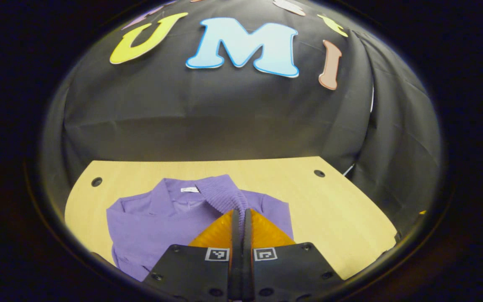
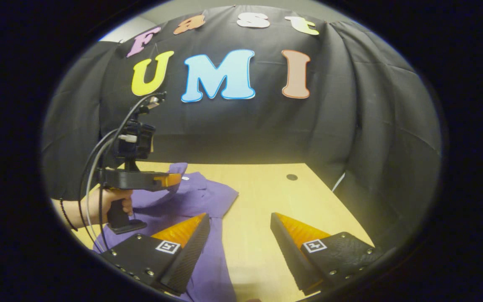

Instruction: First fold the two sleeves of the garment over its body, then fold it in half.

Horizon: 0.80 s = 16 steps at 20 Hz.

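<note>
The left gripper [image 1: 241, 214] has its fingers pressed together on a ribbed cuff of the purple knitted garment's sleeve [image 1: 224, 195], lifted above the body. The right gripper [image 2: 239, 222] hangs with fingers spread wide, holding nothing. The purple knitted garment [image 2: 199, 197] lies at 9 o'clock on the pale wooden table [image 2: 262, 188], black cloth wall [image 2: 350, 126] behind.
</note>
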Motion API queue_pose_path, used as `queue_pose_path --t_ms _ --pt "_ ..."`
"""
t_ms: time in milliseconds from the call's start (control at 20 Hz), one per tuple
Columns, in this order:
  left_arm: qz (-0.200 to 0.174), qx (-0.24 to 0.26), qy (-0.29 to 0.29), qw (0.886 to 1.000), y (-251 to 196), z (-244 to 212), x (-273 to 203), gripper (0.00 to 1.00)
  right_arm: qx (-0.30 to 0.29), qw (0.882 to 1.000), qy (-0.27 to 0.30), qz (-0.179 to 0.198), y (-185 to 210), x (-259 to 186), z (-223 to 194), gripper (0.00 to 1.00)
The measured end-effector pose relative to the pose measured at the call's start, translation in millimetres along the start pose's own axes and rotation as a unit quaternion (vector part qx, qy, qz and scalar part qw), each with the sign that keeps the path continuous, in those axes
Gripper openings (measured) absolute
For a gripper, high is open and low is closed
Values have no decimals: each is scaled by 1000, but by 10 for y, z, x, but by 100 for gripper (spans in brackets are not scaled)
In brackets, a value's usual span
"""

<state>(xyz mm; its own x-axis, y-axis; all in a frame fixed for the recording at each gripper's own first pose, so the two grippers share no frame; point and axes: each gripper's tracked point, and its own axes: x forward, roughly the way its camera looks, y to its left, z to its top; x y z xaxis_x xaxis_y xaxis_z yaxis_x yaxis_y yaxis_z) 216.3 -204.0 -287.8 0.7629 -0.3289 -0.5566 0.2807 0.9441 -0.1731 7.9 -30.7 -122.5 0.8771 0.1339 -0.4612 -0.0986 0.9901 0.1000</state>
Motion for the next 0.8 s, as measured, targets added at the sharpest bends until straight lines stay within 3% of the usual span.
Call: queue_pose_path --t_ms 250,550,650,800 --pt "4 28 24 999 -66 -270 145 7 1 1000 3 1 -5 -17 -8 90" --pt "5 20 18 1000 -120 -405 90 15 -20 999 5 38 0 108 -62 91" --pt "3 12 16 1000 -148 -427 25 29 -26 998 4 51 12 131 -65 90" --pt "-1 -3 12 1000 -180 -461 -106 63 -37 998 4 55 29 142 -90 90"
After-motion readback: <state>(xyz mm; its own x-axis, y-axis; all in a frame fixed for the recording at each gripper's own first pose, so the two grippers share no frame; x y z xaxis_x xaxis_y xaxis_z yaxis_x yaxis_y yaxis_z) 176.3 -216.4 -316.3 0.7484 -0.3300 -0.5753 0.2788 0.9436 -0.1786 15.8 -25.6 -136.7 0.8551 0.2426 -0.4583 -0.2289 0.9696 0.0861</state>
